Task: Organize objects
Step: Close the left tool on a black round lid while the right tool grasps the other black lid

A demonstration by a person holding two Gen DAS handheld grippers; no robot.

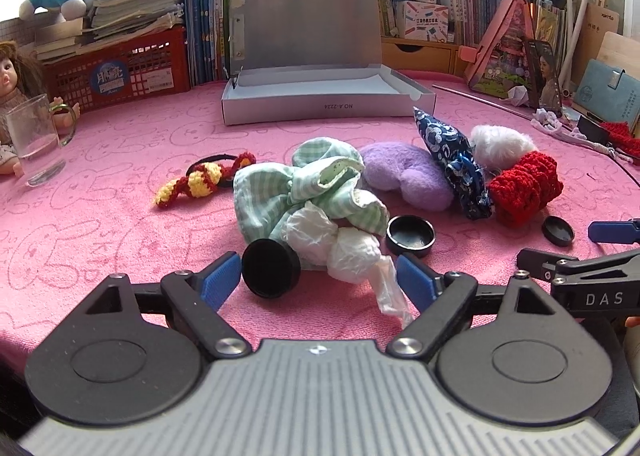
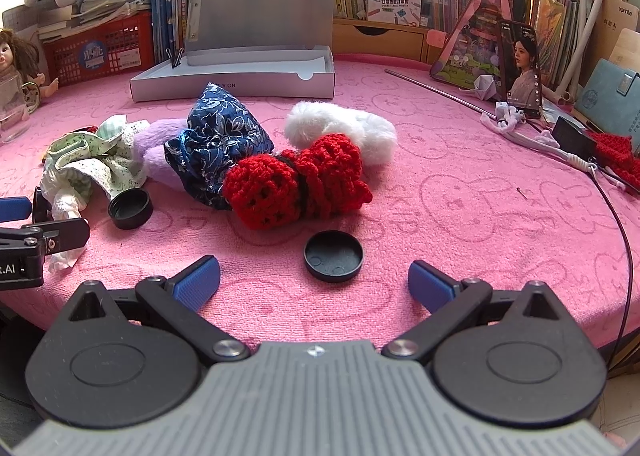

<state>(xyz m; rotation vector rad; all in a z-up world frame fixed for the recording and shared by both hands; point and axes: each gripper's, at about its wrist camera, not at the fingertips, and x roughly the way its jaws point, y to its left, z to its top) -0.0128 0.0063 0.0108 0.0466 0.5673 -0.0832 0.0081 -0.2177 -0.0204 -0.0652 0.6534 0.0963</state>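
My left gripper is open, its jaws either side of a tilted black cap and crumpled white tissue below a green checked cloth. An upturned black cap lies just right. A purple plush, blue patterned pouch, white fluffy piece and red crochet piece lie beyond. My right gripper is open, just short of a flat black cap, with the red crochet piece and blue pouch behind it.
An open grey box stands at the back on the pink cloth. A glass, a doll and a red basket are at the left. A yellow-red crochet hair tie lies left. A phone and cables are at the right.
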